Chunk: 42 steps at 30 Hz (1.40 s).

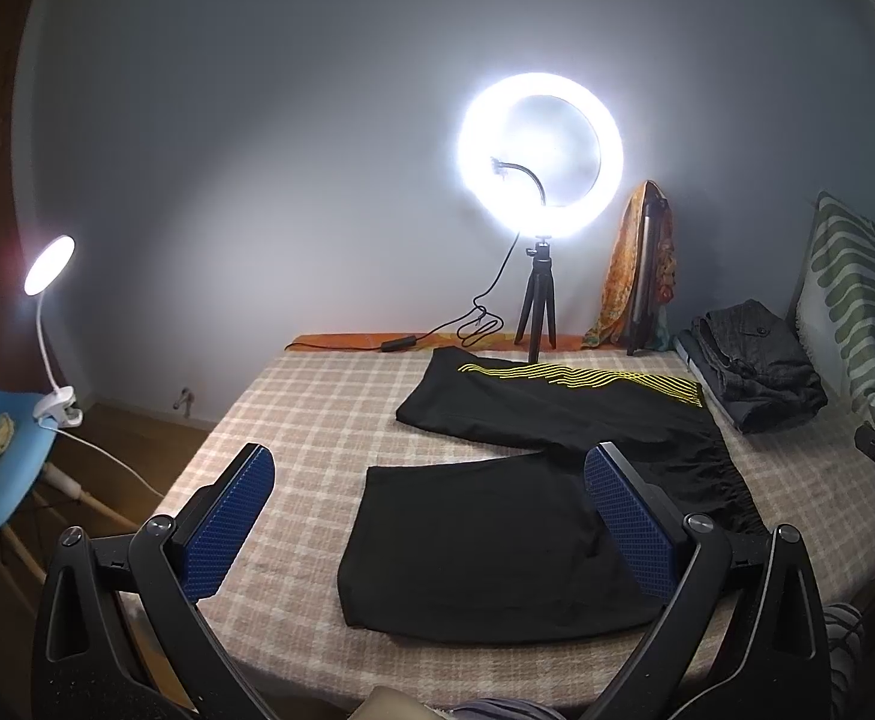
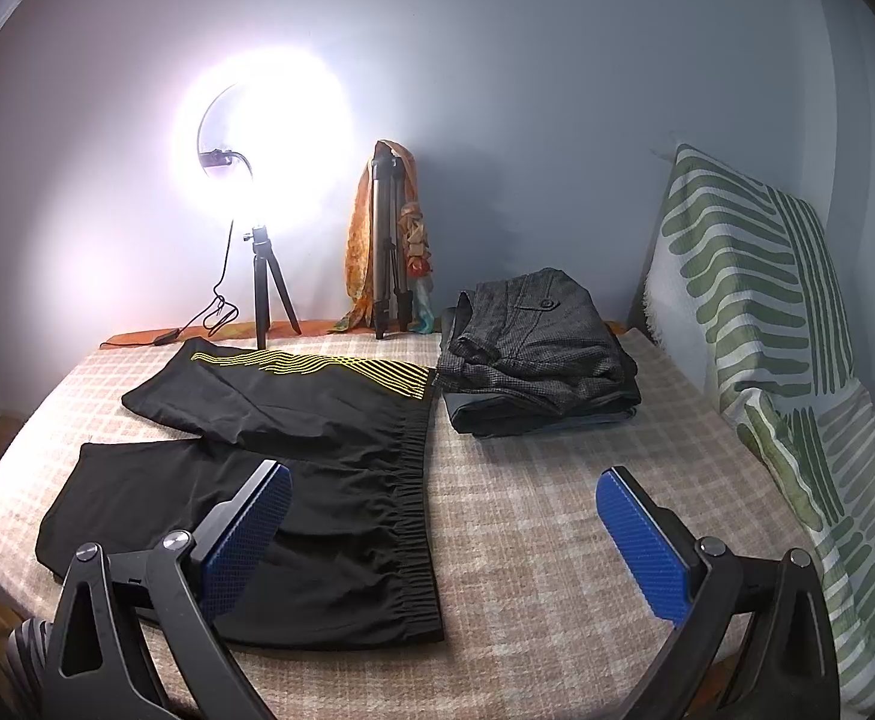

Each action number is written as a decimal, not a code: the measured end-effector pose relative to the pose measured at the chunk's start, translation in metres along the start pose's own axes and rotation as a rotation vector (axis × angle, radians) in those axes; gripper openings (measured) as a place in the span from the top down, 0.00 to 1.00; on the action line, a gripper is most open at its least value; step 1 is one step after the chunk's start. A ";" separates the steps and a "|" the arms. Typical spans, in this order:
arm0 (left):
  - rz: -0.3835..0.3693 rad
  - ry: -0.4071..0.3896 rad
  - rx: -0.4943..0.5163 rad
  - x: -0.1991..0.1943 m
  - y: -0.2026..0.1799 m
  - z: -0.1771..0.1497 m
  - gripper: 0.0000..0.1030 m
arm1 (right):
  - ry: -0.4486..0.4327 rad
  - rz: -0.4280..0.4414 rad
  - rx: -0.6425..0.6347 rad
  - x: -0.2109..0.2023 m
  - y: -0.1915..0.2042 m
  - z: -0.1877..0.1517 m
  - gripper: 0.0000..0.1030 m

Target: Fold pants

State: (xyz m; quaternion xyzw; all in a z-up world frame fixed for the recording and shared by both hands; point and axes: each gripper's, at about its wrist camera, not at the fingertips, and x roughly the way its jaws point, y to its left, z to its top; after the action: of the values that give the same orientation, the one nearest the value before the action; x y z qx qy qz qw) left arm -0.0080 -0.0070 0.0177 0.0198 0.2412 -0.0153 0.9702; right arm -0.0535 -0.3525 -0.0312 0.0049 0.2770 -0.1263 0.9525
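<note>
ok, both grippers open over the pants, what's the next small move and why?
Probably lower the left gripper onto the near leg's hem. The black pants lie flat and unfolded, legs splayed apart, and both the left and right gripper are open and empty.

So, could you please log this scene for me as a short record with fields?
surface: checked bedcover
garment: black pants, spread flat, legs apart
trim: yellow stripes on far leg
waistband: elastic edge, towards the pillow side
left gripper: open, holding nothing
right gripper: open, holding nothing
nearby: folded grey clothes, ring light
</note>
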 end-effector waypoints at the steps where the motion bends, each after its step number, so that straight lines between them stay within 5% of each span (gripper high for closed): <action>1: 0.000 -0.001 0.001 0.000 0.000 0.000 0.00 | 0.002 0.001 0.001 0.000 0.000 0.000 0.00; 42: -0.008 -0.002 0.019 0.002 -0.009 0.001 0.00 | 0.001 0.014 0.003 0.001 0.001 0.000 0.00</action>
State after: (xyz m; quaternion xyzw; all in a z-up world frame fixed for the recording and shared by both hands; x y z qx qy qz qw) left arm -0.0061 -0.0161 0.0172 0.0278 0.2400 -0.0216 0.9701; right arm -0.0520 -0.3521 -0.0319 0.0081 0.2772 -0.1202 0.9532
